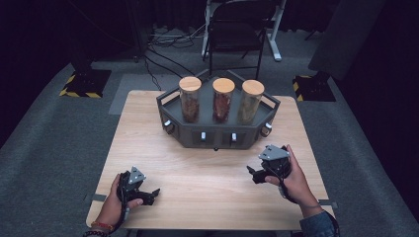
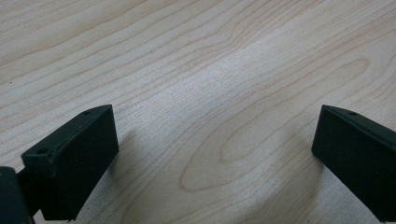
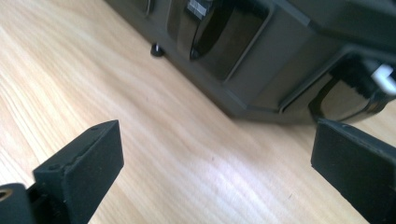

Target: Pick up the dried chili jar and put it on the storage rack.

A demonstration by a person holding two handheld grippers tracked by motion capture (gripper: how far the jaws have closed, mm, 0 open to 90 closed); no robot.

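A dark grey angular stand [image 1: 217, 129] sits at the back middle of the wooden table [image 1: 207, 173]. It carries three clear jars with wooden lids: left jar [image 1: 190, 98], middle jar [image 1: 223, 100], right jar [image 1: 250, 101]. My left gripper [image 1: 154, 193] rests low at the front left, open, with bare table wood between its jaws [image 2: 215, 154]. My right gripper [image 1: 251, 174] is at the front right, open, its jaws pointing toward the stand's front wall [image 3: 261, 51]. Nothing is held by either.
A black folding chair [image 1: 237, 34] stands behind the table, with cables on the grey carpet. Yellow-black striped bases [image 1: 84, 84] sit at the far left and far right [image 1: 311, 86]. The stand's front has recessed knobs [image 1: 202, 136].
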